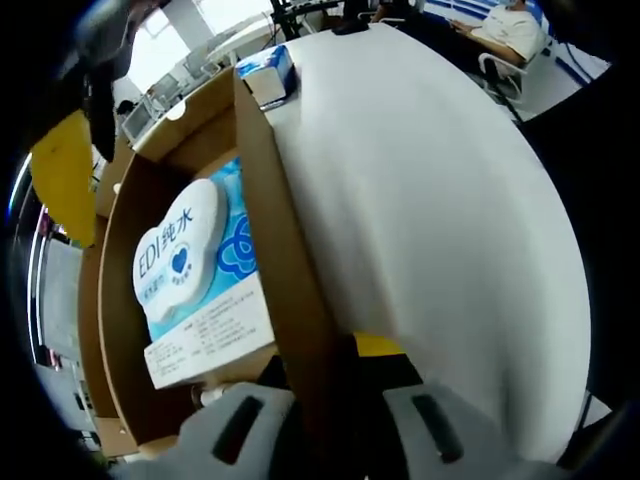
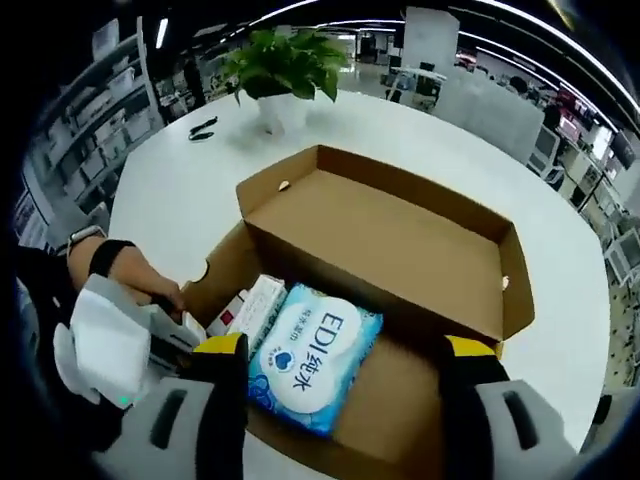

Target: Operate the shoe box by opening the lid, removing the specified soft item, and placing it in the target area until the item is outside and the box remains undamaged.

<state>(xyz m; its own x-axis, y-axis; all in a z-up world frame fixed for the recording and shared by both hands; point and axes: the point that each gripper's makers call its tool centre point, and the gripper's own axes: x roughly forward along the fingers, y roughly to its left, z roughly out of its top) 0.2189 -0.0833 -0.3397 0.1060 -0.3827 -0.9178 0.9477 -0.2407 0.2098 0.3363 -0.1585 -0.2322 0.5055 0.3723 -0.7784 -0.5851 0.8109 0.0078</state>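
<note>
An open cardboard shoe box [image 2: 400, 235] sits on a round white table [image 2: 170, 200], its lid folded back upright. Inside lies a soft blue wipes pack [image 2: 312, 365] with a white flap printed "EDI". The same wipes pack [image 1: 195, 265] lies against the box floor in the left gripper view. My right gripper [image 2: 345, 345] hovers open over the box's near end, its yellow-tipped jaws on either side of the pack and not touching it. My left gripper [image 1: 330, 375] is closed on the box's side wall [image 1: 290, 230]. A hand holds that left gripper [image 2: 115, 365] at the box's left edge.
A small white and red carton [image 2: 255, 305] lies beside the pack in the box. A potted plant [image 2: 285, 65] and a black object [image 2: 203, 125] stand on the far table. A small blue and white pack [image 1: 268, 72] lies beyond the box. A person [image 1: 510, 30] sits past the table.
</note>
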